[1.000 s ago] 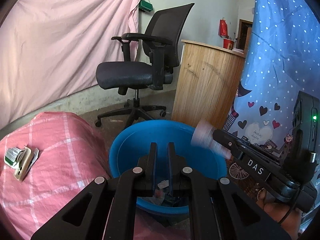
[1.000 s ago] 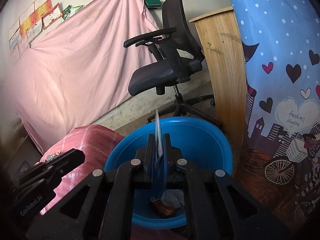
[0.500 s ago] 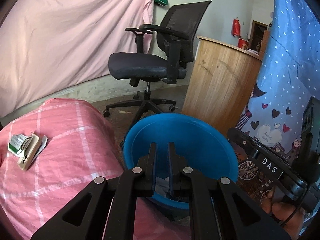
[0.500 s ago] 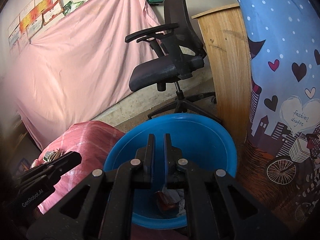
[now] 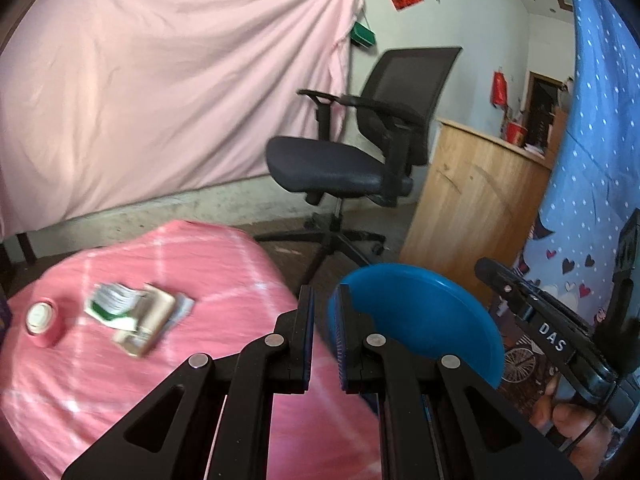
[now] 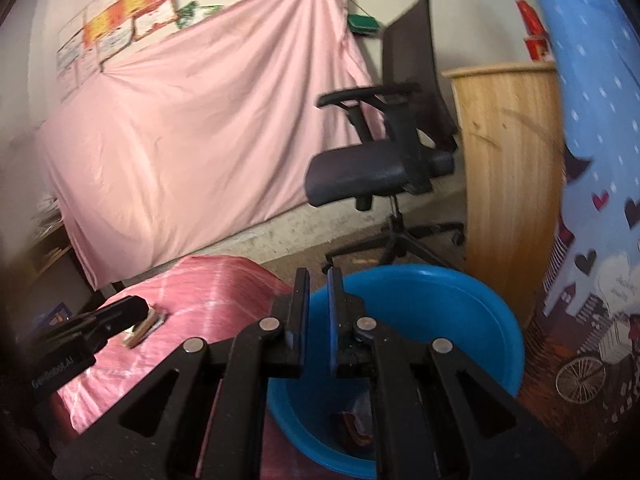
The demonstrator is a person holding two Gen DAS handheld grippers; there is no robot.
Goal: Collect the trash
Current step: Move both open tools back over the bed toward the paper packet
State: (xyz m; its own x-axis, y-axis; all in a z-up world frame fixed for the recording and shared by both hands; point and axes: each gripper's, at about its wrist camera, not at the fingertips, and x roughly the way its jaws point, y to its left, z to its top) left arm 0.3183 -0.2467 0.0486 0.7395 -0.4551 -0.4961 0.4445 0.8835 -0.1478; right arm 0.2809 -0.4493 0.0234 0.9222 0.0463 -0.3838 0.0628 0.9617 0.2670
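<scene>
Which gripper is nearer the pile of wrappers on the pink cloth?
Left. The left gripper points just right of the wrappers; the right gripper hangs over the blue basin.

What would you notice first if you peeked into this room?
Probably the big blue basin low on the right, with crumpled trash at its bottom. Left of it, a pink checked cloth holds a pile of wrappers and a small round cup. A black office chair stands behind.
</scene>
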